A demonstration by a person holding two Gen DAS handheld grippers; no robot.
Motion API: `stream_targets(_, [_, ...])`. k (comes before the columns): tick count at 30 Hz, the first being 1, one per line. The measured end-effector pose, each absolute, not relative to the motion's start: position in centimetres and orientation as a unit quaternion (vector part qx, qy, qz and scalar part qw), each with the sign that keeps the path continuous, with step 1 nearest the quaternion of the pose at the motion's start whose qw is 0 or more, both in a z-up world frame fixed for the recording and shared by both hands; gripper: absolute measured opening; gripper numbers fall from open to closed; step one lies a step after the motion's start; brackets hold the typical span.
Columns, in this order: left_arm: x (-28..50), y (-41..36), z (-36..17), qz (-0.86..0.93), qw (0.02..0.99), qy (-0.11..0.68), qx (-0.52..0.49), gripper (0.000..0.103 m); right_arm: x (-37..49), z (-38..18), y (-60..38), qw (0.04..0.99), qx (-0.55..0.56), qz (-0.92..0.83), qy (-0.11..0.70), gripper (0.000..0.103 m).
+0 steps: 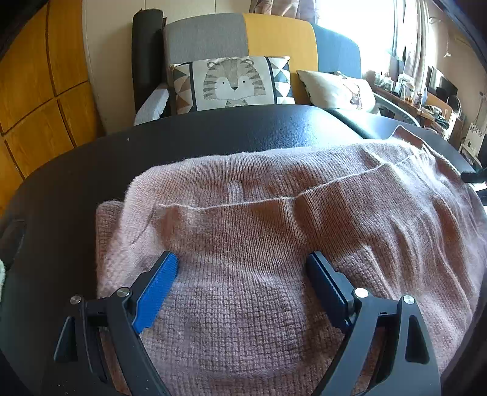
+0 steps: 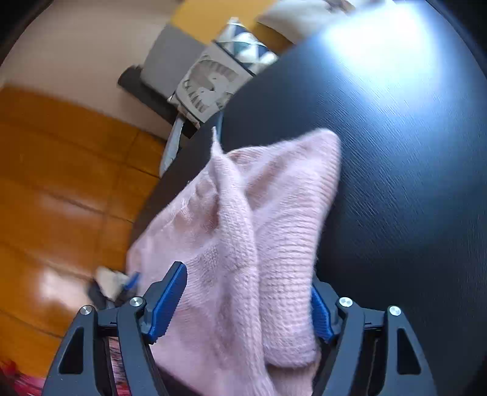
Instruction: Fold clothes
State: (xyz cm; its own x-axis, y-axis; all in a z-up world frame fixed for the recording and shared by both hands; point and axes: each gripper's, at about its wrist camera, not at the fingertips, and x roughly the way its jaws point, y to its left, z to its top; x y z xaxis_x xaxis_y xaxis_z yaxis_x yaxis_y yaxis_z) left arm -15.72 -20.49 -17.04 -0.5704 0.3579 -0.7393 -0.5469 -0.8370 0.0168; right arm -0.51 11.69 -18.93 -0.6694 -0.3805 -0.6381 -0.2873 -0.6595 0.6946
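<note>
Right tool [image 2: 246, 301] grips pink sweater [image 2: 258, 219] over table [image 2: 411, 182]

Blown-out window [image 1: 365, 27] daylight, white glare on the dark table [image 2: 380, 48], motion-blurred right view, fisheye-bent edges.

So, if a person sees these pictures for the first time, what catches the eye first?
Most likely the pink sweater, spread over the near half of the black table in the left wrist view. Next, the tiger cushion on the sofa behind the table. In the right wrist view, a bunched part of the sweater sits between the blue pads of the right gripper.
</note>
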Motion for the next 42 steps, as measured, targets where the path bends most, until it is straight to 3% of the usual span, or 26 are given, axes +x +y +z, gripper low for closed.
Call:
stream_targets(1, [-15.6, -20.4, -16.4, 0.882, 0.241, 0.122, -0.386, 0.089, -0.8, -18.9, 11.3, 0.014, 0.414, -0.82, -0.394, 0.068])
stream_targets(3, [-14.9, -20.8, -14.7, 0.897, 0.223, 0.1, -0.369, 0.089, -1.1, -18.8, 10.8, -0.015, 0.427, -0.826, -0.367, 0.035])
stream_targets(4, [-14.0, -21.0, -13.5, 0.906, 0.232, 0.075, -0.347, 0.089, -0.9, -18.8, 10.7, -0.017, 0.425, -0.827, -0.368, 0.027])
stream_targets(5, [-13.1, -21.1, -12.2, 0.913, 0.24, 0.051, -0.325, 0.089, -0.7, -18.8, 10.6, -0.019, 0.424, -0.827, -0.37, 0.025])
stream_targets(9, [-8.3, -18.2, -9.1, 0.909, 0.319, 0.055, -0.263, 0.088, 0.1, -18.9, 10.2, -0.027, 0.416, -0.827, -0.377, 0.024])
stream_targets(11, [-6.4, -15.6, -9.8, 0.885, 0.365, 0.093, -0.274, 0.073, 1.1, -19.1, 10.4, -0.023, 0.393, -0.825, -0.406, 0.023])
stream_targets(13, [-6.2, -14.0, -11.5, 0.871, 0.368, 0.115, -0.303, 0.041, 1.7, -18.9, 10.6, -0.013, 0.368, -0.822, -0.434, 0.023])
stream_targets(15, [-6.4, -12.5, -13.7, 0.859, 0.358, 0.127, -0.342, 0.029, 2.2, -18.7, 10.6, -0.006, 0.356, -0.82, -0.448, 0.023])
stream_targets(19, [-6.6, -13.4, -15.1, 0.868, 0.343, 0.069, -0.353, 0.029, 2.9, -18.0, 10.2, 0.001, 0.347, -0.817, -0.46, 0.023])
stream_targets(29, [-4.7, -12.5, -16.6, 0.873, 0.337, 0.122, -0.331, 0.035, 3.1, -16.8, 8.4, 0.036, 0.308, -0.785, -0.536, 0.022])
stream_targets(36, [-3.0, -18.1, -14.7, 0.88, 0.366, 0.074, -0.293, 0.035, 1.7, -13.3, 6.1, 0.061, 0.288, -0.769, -0.567, 0.022])
stream_targets(42, [-3.5, -25.6, -15.7, 0.918, 0.3, 0.052, -0.254, 0.035, -1.3, -9.0, 1.6, 0.091, 0.285, -0.771, -0.562, 0.022])
